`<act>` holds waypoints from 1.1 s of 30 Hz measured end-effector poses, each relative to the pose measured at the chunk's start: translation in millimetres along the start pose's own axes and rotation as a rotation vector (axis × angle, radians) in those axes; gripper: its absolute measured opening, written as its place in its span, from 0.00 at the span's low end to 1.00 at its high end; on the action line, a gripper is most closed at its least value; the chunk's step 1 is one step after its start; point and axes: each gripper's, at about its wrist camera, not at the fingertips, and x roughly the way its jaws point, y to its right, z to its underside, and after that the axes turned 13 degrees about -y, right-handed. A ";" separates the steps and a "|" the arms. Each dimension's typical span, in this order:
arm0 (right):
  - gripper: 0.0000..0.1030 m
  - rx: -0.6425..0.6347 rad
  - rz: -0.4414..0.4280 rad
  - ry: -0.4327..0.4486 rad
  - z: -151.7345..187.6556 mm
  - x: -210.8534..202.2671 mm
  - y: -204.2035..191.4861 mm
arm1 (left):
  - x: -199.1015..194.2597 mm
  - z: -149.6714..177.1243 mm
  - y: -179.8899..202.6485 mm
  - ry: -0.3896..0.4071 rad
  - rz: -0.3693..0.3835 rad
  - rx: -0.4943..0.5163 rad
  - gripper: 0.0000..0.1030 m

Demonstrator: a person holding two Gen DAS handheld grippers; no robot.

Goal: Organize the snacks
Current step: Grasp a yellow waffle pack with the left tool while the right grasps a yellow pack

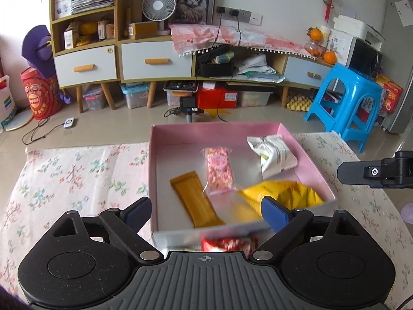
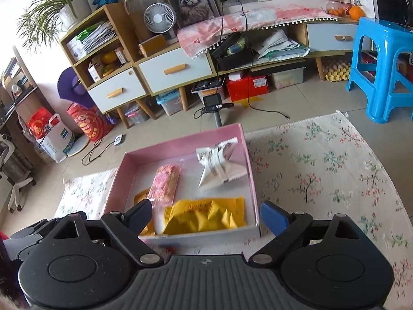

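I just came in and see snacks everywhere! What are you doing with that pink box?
A person is sorting snacks into the pink box on the flowery cloth, using two hand-held tongs. Four packets lie inside: a yellow bag, a pink speckled bar, a golden-brown bar and a white packet. Both the left tongs and right tongs stand open, holding nothing. A red and white packet sits outside, just before the box's near wall.

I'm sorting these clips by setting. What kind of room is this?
Most likely a home living room: a low cabinet with drawers, a framed cat picture beside a desk fan, and a floral tablecloth under the pink snack box.
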 end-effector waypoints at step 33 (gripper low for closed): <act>0.89 -0.037 0.007 -0.053 100.3 0.0 -21.1 | -34.5 113.0 -35.2 -0.061 -0.029 0.059 0.98</act>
